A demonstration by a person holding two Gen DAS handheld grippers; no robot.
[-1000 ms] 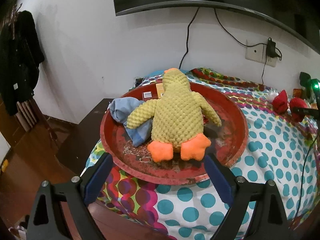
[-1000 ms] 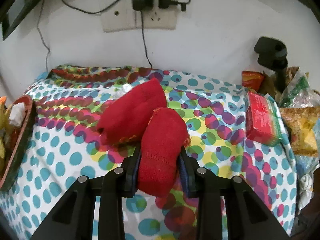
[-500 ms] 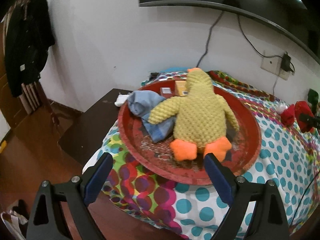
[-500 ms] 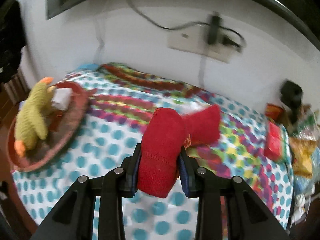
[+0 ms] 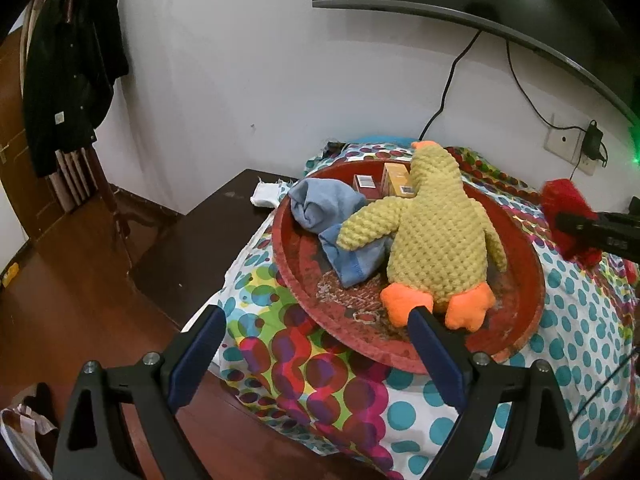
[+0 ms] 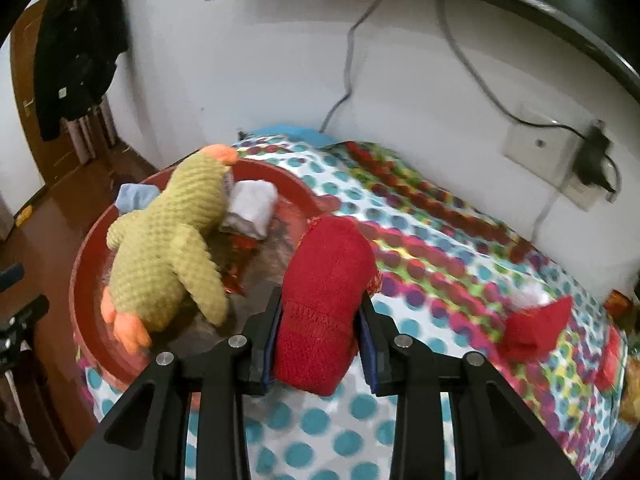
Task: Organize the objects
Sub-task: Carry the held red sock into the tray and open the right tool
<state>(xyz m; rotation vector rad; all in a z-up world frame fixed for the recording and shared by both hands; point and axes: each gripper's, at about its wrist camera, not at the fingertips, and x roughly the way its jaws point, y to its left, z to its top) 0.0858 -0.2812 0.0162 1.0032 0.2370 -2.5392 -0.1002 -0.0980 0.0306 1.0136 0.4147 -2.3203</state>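
Right gripper (image 6: 320, 316) was clamped on a red sock (image 6: 324, 300) over the tray's (image 5: 520, 320) edge; left gripper (image 5: 316, 320) hung wide open, holding nothing, near the duck (image 5: 436, 236).

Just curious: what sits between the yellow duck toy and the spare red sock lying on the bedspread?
In the right wrist view, the hand-held gripper holds another red sock between the duck and the spare sock, above dotted bedspread.
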